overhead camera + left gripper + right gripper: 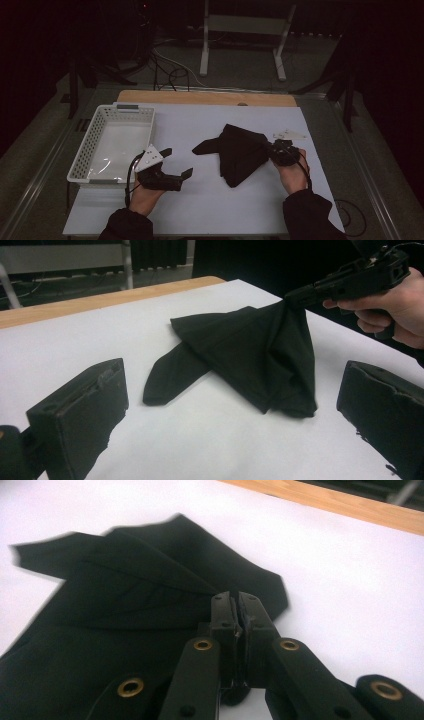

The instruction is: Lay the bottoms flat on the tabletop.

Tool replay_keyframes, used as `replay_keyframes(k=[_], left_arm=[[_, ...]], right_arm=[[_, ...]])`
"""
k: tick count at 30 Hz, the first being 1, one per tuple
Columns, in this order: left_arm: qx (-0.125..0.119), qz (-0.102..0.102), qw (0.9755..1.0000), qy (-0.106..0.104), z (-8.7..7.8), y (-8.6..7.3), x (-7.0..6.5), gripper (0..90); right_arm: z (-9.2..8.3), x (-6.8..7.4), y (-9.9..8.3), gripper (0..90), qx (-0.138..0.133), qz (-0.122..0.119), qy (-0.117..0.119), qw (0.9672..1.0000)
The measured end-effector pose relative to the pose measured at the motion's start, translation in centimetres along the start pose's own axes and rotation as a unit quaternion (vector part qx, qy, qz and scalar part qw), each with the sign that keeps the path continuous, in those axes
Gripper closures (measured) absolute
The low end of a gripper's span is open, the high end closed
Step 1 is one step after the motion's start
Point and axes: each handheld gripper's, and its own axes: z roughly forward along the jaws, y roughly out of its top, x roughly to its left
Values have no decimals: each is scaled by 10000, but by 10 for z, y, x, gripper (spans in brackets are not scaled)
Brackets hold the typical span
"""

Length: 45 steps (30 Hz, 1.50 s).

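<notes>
The right tongs (274,148) are clamped on one corner of the single black cloth (239,152), lifting that corner off the white counter (210,200); the pinched edge is hidden between the pads. The left tongs (176,162) stand wide apart, holding nothing, beside one white basket (85,150). The dim light blurs the cloth's folds.

High view dim, surroundings near black; white table sheet (200,200) brightest. Right gripper view: black cloth (100,620) edges motion-blurred.

Left gripper (176,162) low and level, jaws spread wide; right gripper (271,148) raised, jaws pinched tight together.
</notes>
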Motion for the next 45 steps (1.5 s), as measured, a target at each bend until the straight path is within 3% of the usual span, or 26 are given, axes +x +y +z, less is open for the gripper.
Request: replay_keyframes(k=[3,7,9,10,12,16,22,29,31,34,36,39,45], left_arm=[[2,-11,10000,-1,1,0,0,8],[26,0,10000,-14,2,-1,0,8],[34,3,10000,-8,2,-1,-1,8],[35,5,10000,-10,2,-1,-1,8],[45,3,10000,-10,3,-2,-1,8],[52,9,10000,-18,3,-2,-2,8],[40,35,10000,-39,3,-1,-3,8],[67,40,9999,-64,5,-2,-4,8],[83,60,9999,-75,6,-2,-5,8],[122,70,9999,-97,9,-3,-7,8],[149,73,9998,-114,10,-4,-8,8],[193,102,9997,-137,13,-5,-10,8],[140,59,9998,-116,10,-5,-8,8]], right_arm=[[-1,-9,-4,864,56,82,-160,9998],[-2,-16,-10,811,227,175,-129,9995],[-5,-15,-13,678,193,225,-17,9996],[-8,-13,-15,589,162,232,160,9995],[-12,-5,-17,472,103,103,284,9995],[-20,16,-22,385,13,-174,544,9984],[-26,44,-30,355,-2,-558,847,9948],[-32,59,-44,350,80,-635,1068,9922],[-32,65,-48,351,100,-782,1108,9907],[-27,76,-49,356,81,-975,1208,9878],[-25,78,-49,359,68,-983,1224,9876],[-5,88,-46,374,188,-1081,1351,9847],[14,104,-47,327,527,-1489,939,9830]])
